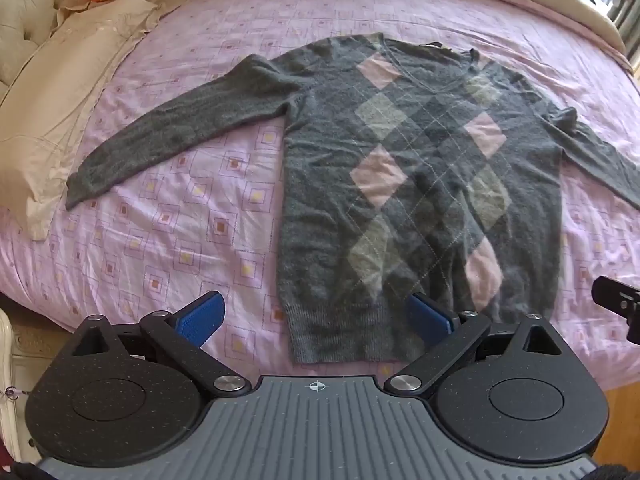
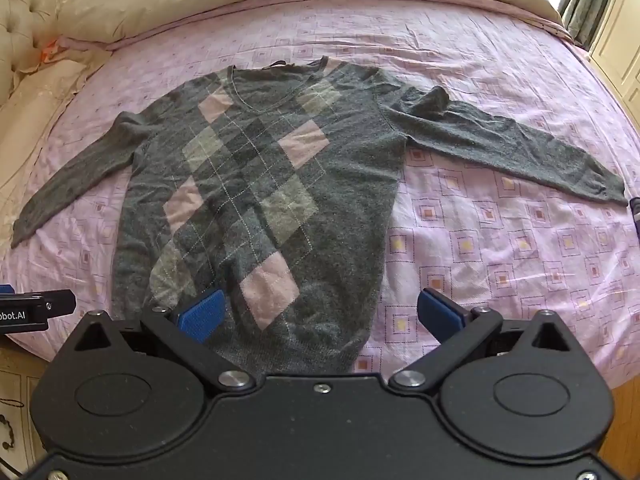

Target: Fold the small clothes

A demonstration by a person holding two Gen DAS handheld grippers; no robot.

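While sweater (image 1: 420, 200) lies flat, sheet (image 1: 180, 240) borders it.

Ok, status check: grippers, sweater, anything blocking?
Left gripper open, right gripper open, both empty. Sweater flat on bed sheet, sleeves spread, unfolded. Nothing on it.

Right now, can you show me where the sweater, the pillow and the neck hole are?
sweater (image 1: 420, 184): left wrist view, middle of the diamond-patterned front.
pillow (image 1: 68, 92): left wrist view, its beige top face, left of the sweater.
neck hole (image 2: 276, 84): right wrist view, inside the V-shaped collar.
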